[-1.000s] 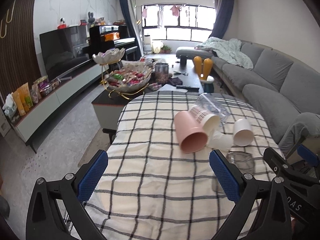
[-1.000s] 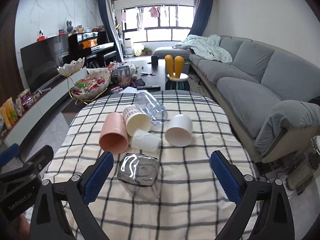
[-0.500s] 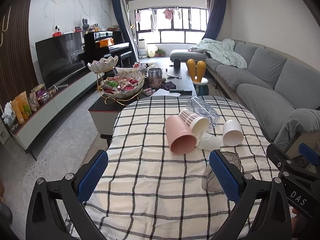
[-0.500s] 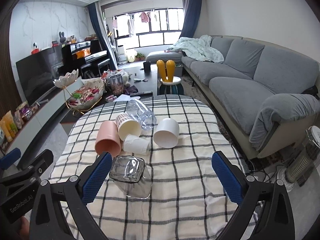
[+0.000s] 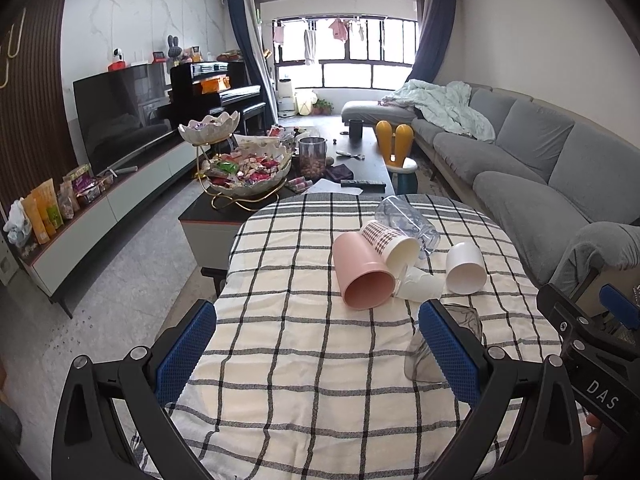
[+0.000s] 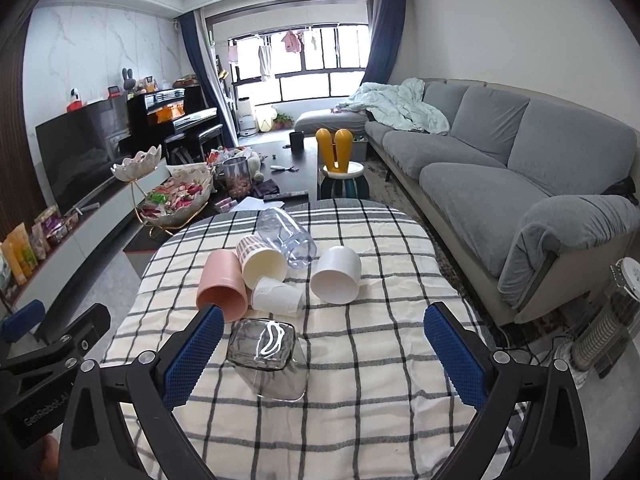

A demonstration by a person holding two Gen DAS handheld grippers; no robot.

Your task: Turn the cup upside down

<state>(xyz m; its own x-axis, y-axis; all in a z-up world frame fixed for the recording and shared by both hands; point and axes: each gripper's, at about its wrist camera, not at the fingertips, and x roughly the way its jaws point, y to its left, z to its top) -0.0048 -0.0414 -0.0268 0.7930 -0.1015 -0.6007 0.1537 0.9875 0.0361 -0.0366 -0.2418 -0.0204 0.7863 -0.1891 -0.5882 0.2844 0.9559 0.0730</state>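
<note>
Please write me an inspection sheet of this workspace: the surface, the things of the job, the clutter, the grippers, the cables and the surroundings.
Surface: table under a checked cloth, wrinkled.
Job's things: grey glass cup standing upside down near the front; pink cup, patterned cup, small white cup, clear cup and white cup lying on their sides in a cluster.
Clutter: nothing seen on the table besides the cups.
Grippers: left gripper open, holding nothing; right gripper open, the glass cup between its fingers, untouched.
Cables: cords on the floor by a heater.
Surroundings: sofa, coffee table with snack bowls, television, piano.
</note>
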